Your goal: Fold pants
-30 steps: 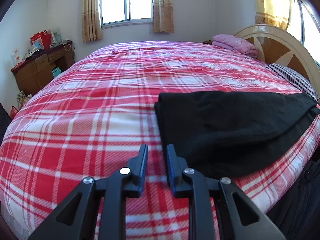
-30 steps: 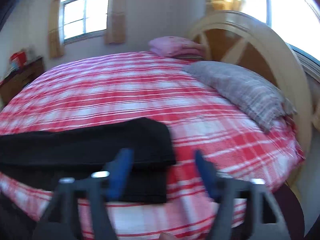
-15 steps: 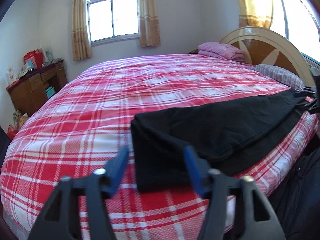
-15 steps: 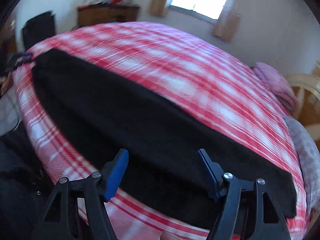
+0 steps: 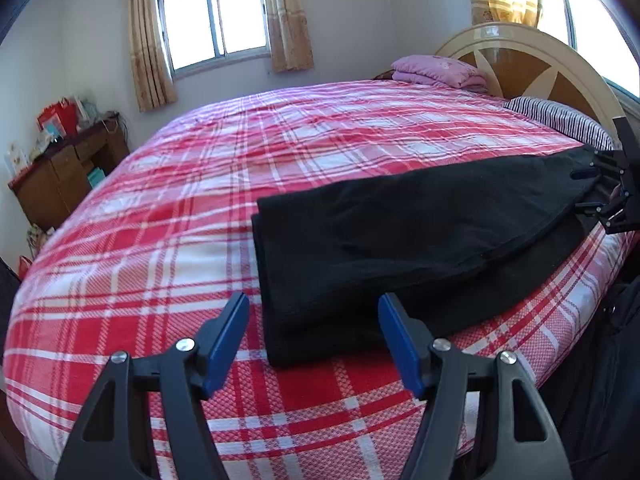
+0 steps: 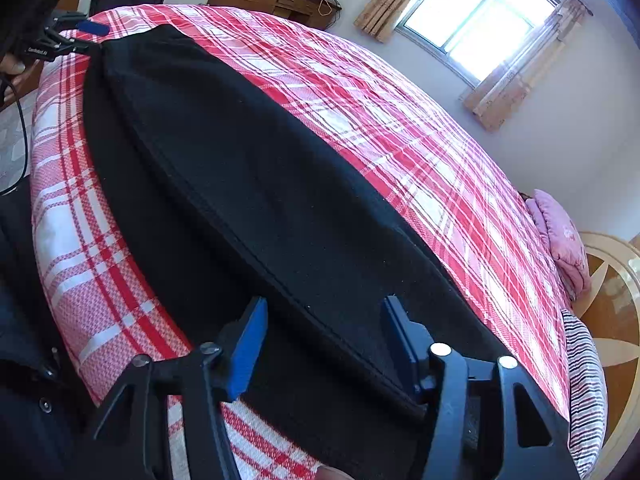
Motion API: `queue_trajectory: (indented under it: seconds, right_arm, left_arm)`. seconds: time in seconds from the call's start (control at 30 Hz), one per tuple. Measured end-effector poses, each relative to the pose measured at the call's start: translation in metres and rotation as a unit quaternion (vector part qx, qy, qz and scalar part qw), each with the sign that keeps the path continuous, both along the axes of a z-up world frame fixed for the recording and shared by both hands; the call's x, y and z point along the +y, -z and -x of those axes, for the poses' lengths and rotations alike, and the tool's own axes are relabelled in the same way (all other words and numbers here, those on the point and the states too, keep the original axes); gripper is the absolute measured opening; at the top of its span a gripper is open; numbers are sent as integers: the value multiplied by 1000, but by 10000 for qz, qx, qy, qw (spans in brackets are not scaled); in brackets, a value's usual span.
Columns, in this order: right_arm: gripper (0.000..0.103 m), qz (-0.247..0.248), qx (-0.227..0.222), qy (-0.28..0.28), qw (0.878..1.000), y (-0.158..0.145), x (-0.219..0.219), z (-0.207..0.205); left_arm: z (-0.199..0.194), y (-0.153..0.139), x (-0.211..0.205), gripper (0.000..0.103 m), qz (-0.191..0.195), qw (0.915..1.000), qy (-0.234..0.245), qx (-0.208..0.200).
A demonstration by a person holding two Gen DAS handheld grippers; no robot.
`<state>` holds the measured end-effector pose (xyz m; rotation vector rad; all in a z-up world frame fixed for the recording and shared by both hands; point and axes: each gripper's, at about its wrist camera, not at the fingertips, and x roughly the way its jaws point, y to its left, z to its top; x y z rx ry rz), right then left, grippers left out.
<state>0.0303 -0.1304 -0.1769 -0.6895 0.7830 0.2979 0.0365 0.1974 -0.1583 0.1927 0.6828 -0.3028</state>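
Black pants (image 5: 400, 232) lie folded lengthwise on the bed (image 5: 160, 240), a long strip running along the bed's near edge, one end toward the headboard (image 5: 560, 76), the other toward the foot.

Left gripper (image 5: 314, 340): jaws spread, blue pads apart, nothing pinched. The foot-end corner of the pants sits between the two fingers in the left wrist view, lying on the plaid cover; whether the fingertips touch the cloth, cannot tell.

Right gripper (image 6: 324, 332): jaws have just been closing and stand partly spread. The headboard end of the pants lies between them, seam line running up the gap. Pads not seen pressing on the cloth; the right-hand finger sits at or against the fabric edge, contact unclear.

In the left wrist view the right gripper shows at the far end of the pants by the striped pillow (image 5: 560, 120). In the right wrist view the left gripper shows at the opposite end, near the bed's corner.

Pink folded blanket (image 5: 440, 72) rests by the headboard, well apart from the pants. Wooden dresser (image 5: 64, 176) stands against the wall beyond the bed.
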Motion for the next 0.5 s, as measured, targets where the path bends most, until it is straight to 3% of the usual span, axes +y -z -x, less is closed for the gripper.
queue_trajectory:
  seconds: [0.1,0.2,0.33,0.4,0.5]
  right_arm:
    - [47,-56,51,22,10000,2,1,-6]
    - [36,-116,92,42,9999,2,2,-11]
    - [20,-182,142,45,9997,-1,5,-14]
    - [8,-187,161,27,9997,-2,9,-13]
    - [4,-243,122,3,9996,-9,13,-10]
  left_arm:
    - [-6,4,-6,68,-154,9999,-34,5]
    - [-14,5,-11,43,-227,9997,2,87]
    - [-19,4,-11,22,-235,9996,18,150]
    - [-19,3,-12,18,-292,9995,13,140]
    - [-19,-1,-8,15,-149,9998,3,105]
